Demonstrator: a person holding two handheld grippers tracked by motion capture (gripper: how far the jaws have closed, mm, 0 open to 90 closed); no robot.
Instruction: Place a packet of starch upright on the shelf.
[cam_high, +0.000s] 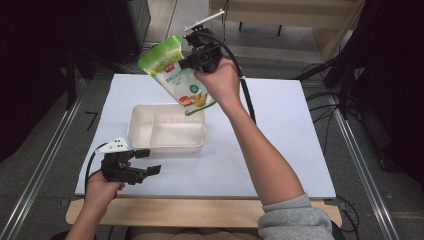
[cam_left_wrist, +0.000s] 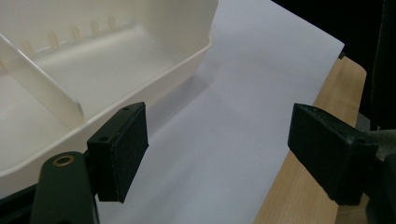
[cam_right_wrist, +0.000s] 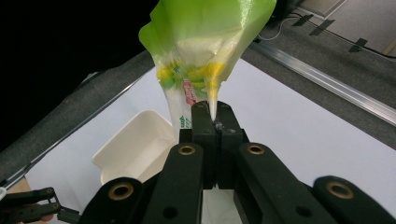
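A green and white snack bag hangs in the air above the far right corner of a cream divided tray. My right gripper is shut on the bag's edge; in the right gripper view the jaws pinch the bag's thin seam, and the tray lies below to the left. My left gripper rests low by the tray's near left corner, open with nothing between its pads. The tray's wall and its inner divider show just beyond the left pad.
A white sheet covers most of the wooden table. Grey floor with metal rails runs along both sides. Cables lie on the floor at the far right. A wooden bench stands beyond the table.
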